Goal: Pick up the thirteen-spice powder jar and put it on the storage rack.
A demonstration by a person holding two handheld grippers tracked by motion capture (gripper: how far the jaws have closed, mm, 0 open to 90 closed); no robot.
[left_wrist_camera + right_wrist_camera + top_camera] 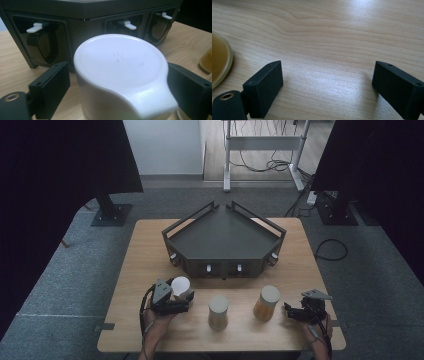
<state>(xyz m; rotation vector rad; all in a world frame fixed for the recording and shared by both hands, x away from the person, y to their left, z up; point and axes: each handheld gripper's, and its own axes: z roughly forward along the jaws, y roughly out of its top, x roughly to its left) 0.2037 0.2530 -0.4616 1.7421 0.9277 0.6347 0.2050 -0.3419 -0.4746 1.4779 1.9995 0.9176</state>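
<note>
1. Nearest us, our left gripper stands at the table's near left with the white jar between its jaws. In the left gripper view the jar's lid sits between both pads; the right pad looks against the jar wall, while a sliver of gap seems to remain at the left pad. We cannot tell that the grip is firm.
2. Our right gripper rests low at the near right, jaws spread wide with nothing but bare table between them. The amber jar stands just beside it, its edge showing at the left of the right gripper view.
3. The grey jar stands between the white and amber ones, apart from both.
4. We judge the step in hand to be taking hold of the white jar, not yet lifting it. The next move calls for a secure squeeze on both sides, then a straight lift before any travel.
5. Farther off, the dark tray sits mid-table, its front wall with white catches close behind the white jar. There is little room forward at table height, so we must clear that wall by going up first.
6. Open room lies to the left of the jar and along the near edge; the grey jar limits a swing to the right.
</note>
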